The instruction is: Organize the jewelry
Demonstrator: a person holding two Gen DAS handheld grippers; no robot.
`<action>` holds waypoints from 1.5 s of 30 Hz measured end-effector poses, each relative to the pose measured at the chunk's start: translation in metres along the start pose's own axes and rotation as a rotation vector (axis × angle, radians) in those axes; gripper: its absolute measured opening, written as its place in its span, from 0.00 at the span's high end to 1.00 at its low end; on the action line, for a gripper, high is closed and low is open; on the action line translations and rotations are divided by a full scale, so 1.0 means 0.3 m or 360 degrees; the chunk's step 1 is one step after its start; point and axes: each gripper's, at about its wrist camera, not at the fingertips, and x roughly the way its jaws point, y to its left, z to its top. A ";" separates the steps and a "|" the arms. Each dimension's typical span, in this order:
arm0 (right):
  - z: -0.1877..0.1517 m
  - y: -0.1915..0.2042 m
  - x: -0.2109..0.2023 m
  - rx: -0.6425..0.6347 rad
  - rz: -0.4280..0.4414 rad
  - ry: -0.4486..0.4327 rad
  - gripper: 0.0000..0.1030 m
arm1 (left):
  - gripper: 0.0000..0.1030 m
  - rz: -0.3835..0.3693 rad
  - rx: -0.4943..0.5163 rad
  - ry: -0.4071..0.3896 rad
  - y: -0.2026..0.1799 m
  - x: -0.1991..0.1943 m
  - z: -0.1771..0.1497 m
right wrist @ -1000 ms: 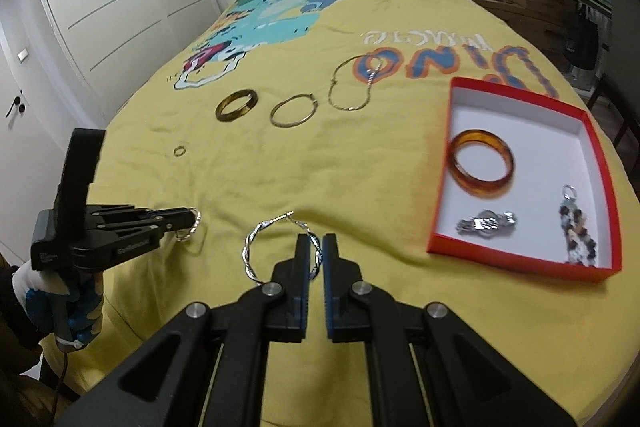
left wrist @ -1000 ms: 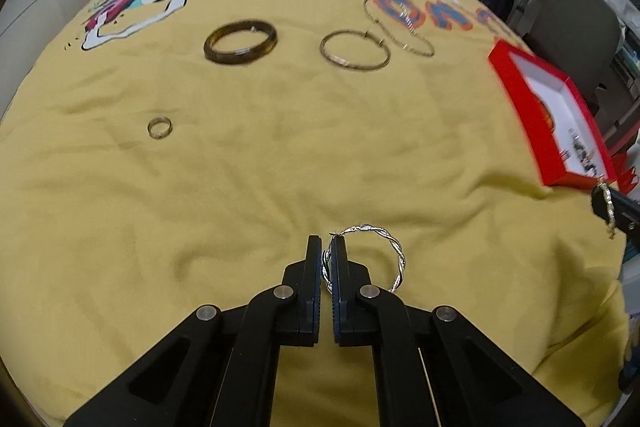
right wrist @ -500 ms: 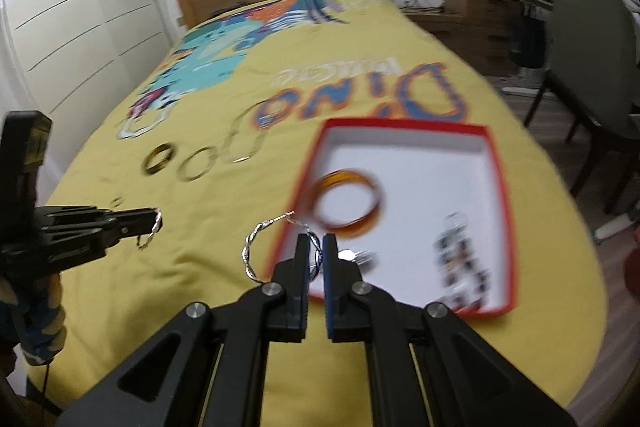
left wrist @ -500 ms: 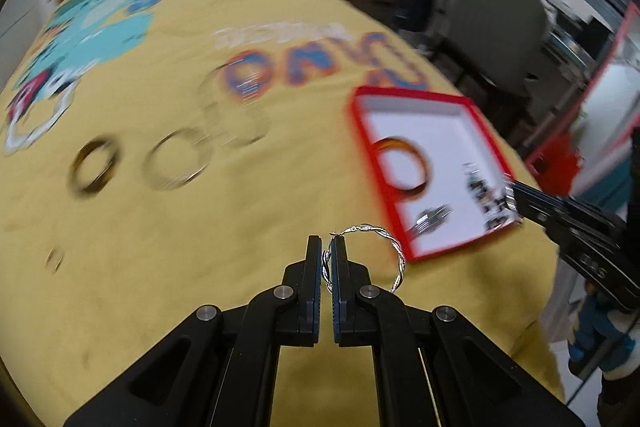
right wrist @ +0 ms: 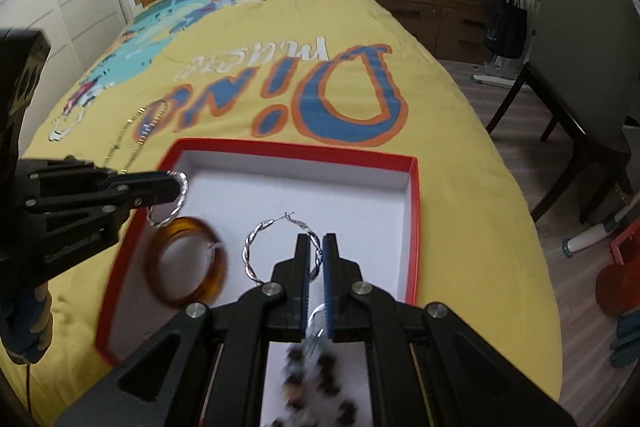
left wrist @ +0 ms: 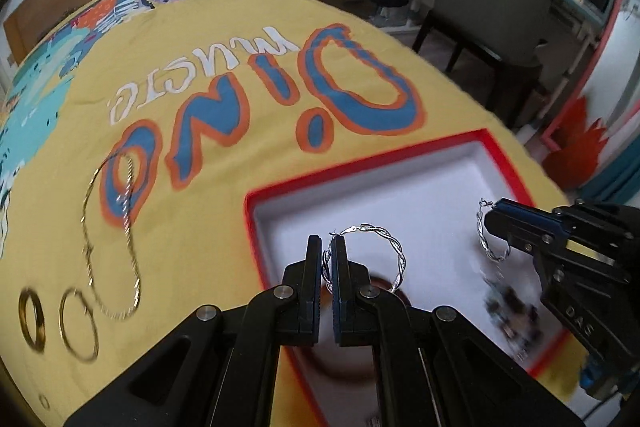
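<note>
My left gripper [left wrist: 329,247] is shut on a twisted silver hoop earring [left wrist: 394,249] and holds it over the red box with a white inside [left wrist: 400,195]. My right gripper [right wrist: 318,247] is shut on a matching silver hoop earring [right wrist: 256,247] above the same box [right wrist: 312,183]. Each gripper shows in the other view: the right one [left wrist: 490,223] and the left one [right wrist: 176,187]. In the box lie an amber bangle [right wrist: 186,261] and a dark beaded piece [right wrist: 316,383].
On the yellow bedspread [left wrist: 240,147] left of the box lie a thin chain necklace [left wrist: 116,235], a thin gold hoop [left wrist: 78,325] and a dark bangle [left wrist: 32,319]. A grey chair [right wrist: 580,59] stands right of the bed.
Both grippers have moved from over the bedspread to above the red box, each still holding its earring.
</note>
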 end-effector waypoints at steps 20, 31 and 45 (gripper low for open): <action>0.018 -0.012 0.054 -0.0088 -0.0061 0.0110 0.87 | 0.67 -0.0036 -0.0063 -0.0027 0.024 0.026 -0.011; -0.059 0.098 -0.235 0.0022 -0.0001 -0.0051 0.86 | 0.63 -0.0099 -0.0168 -0.0074 0.083 -0.232 -0.176; -0.175 0.474 -0.412 -0.0024 0.0219 -0.0121 0.87 | 0.60 0.0202 -0.0432 -0.0114 0.450 -0.542 -0.616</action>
